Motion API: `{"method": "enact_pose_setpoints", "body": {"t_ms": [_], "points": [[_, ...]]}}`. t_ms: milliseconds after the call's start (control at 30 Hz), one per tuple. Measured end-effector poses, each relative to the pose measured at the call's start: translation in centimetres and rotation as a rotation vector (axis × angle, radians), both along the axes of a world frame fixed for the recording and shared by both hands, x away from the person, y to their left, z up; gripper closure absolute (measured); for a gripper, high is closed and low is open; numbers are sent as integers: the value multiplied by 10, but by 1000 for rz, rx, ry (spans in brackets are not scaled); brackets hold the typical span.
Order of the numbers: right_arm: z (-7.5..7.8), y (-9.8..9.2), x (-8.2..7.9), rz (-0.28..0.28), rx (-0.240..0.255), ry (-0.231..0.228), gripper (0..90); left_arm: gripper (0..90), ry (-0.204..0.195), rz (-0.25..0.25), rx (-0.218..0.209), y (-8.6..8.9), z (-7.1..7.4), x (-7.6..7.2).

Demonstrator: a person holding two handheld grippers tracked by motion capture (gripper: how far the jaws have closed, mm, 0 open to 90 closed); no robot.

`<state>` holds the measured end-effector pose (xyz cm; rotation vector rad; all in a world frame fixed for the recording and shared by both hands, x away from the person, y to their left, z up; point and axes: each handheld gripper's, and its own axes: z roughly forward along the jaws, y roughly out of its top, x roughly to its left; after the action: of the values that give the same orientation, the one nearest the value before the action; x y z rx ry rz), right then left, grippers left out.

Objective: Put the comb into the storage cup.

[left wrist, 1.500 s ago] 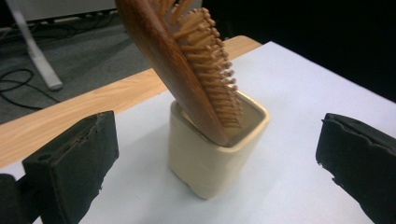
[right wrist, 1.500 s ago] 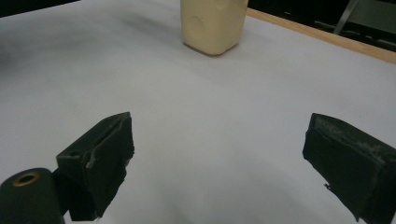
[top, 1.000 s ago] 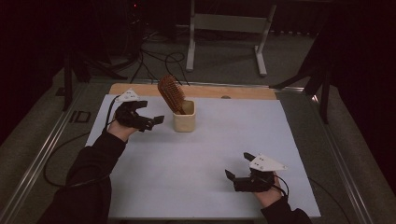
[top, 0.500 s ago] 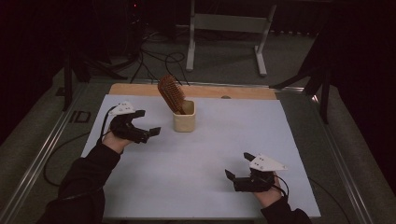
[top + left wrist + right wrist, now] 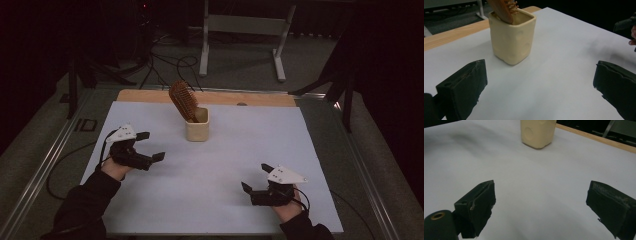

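A cream square cup [image 5: 197,128] stands near the back middle of the white table, and a brown wooden hairbrush [image 5: 181,100] leans in it, bristle head up and tilted left. The cup [image 5: 511,37] with the brush [image 5: 504,8] also fills the upper part of the left gripper view, and the cup [image 5: 538,131] is at the top of the right gripper view. My left gripper [image 5: 151,146] is open to the left of the cup, nothing between its jaws. My right gripper [image 5: 255,178] rests open near the front right, also holding nothing.
The white table sheet [image 5: 235,150] ends at a wooden strip [image 5: 150,96] along the back. A metal rail [image 5: 45,170] runs down the left side. A stand's legs [image 5: 240,45] and cables lie on the floor beyond the table.
My left gripper has drawn back from beside the cup, toward the front left of the table. The right gripper, cup and brush have stayed put.
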<state>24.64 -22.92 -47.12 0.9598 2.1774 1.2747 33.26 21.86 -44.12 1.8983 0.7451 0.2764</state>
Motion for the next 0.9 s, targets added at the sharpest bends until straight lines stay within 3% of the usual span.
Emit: {"method": "enact_pose_setpoints", "body": {"t_ms": [267, 400, 900], "points": [[0, 1, 0, 0, -5, 3, 87, 1, 12, 21, -15, 14, -18, -21], [0, 1, 0, 0, -5, 2, 87, 1, 21, 30, -1, 22, -28, -32], [0, 1, -1, 2, -6, -3, 87, 1, 38, 62, 23, 37, -49, -58]]}}
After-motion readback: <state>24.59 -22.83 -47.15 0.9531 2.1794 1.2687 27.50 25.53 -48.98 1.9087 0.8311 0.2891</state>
